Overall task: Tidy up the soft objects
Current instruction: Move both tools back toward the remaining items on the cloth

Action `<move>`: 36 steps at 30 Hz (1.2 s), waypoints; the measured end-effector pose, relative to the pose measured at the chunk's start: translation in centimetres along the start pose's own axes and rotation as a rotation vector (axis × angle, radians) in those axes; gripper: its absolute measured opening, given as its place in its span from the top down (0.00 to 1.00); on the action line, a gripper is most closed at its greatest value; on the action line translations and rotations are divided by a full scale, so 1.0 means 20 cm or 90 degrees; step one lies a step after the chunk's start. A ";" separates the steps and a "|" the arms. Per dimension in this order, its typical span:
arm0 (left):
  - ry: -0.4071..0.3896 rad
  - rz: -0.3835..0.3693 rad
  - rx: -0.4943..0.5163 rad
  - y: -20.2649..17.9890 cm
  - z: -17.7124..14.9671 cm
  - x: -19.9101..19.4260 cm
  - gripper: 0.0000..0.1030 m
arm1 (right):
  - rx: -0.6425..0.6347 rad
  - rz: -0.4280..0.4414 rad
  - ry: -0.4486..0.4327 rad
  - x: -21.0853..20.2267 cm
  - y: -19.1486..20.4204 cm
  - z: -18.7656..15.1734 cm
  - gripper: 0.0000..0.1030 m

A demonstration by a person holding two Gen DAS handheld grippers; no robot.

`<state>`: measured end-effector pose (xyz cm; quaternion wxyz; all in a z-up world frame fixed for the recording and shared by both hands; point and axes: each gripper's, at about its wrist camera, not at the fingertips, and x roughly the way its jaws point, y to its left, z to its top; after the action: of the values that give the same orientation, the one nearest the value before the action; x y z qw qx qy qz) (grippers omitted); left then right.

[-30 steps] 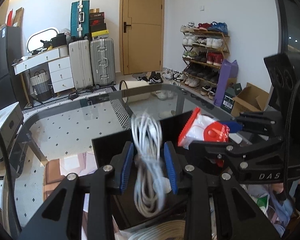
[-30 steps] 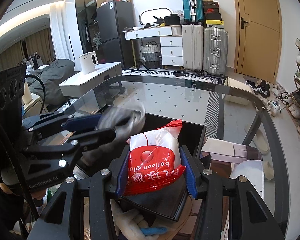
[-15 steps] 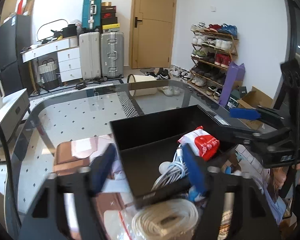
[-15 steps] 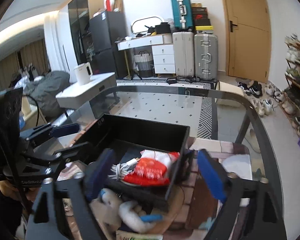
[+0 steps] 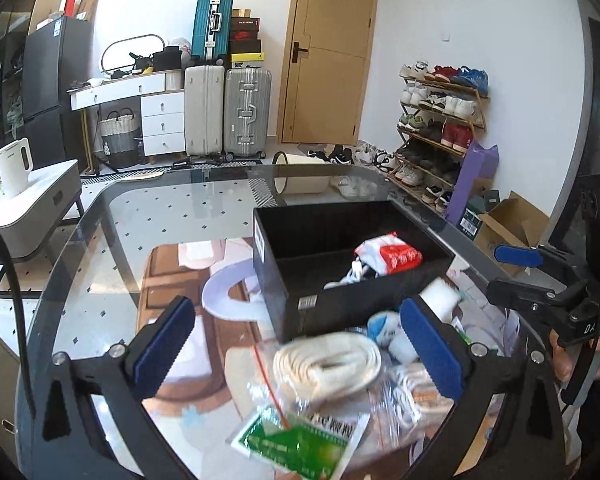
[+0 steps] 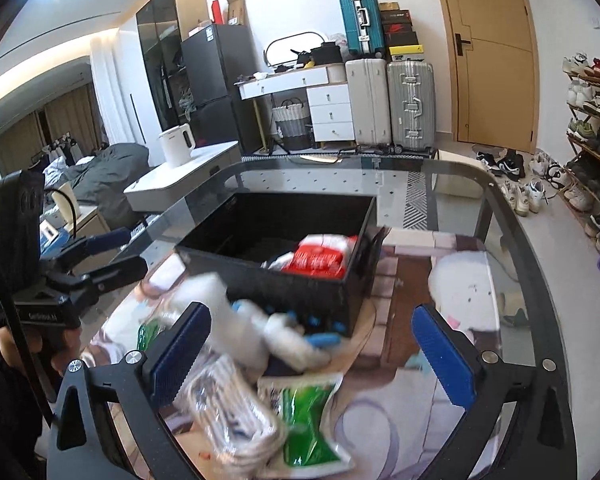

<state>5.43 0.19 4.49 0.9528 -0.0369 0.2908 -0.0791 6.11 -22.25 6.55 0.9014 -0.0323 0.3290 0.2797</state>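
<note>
We held both hand-held grippers, left (image 5: 300, 344) and right (image 6: 312, 354), wide open and empty over the glass bench (image 5: 148, 216); the red-and-white soft packet (image 5: 388, 254) lay inside the black rectangular bin (image 5: 340, 308), near its right wall.

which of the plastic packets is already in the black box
The red-and-white packet: it lies inside the black box beside a white cable. The green packet lies outside on the glass table.

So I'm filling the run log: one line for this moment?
left gripper: open | right gripper: open | black rectangular bin: holds red-and-white plastic packet, white cable bundle | bagged cream rope coil: on table
</note>
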 end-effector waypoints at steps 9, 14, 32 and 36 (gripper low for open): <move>0.013 0.003 0.017 -0.02 -0.11 -0.06 0.00 | -0.035 0.003 0.006 -0.01 0.06 -0.08 0.01; 0.033 0.010 0.024 -0.02 -0.16 -0.05 0.00 | -0.050 -0.003 0.023 0.01 0.08 -0.12 0.01; 0.089 0.009 0.037 -0.01 -0.29 0.01 0.00 | -0.090 0.059 0.091 0.10 0.15 -0.23 0.01; 0.101 0.006 0.030 0.00 -0.29 0.02 0.00 | -0.105 0.080 0.102 0.11 0.19 -0.25 0.01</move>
<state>2.56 -0.01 -0.61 0.9278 -0.0065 0.3634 -0.0840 2.59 -19.15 1.65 0.8474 -0.1074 0.3771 0.3582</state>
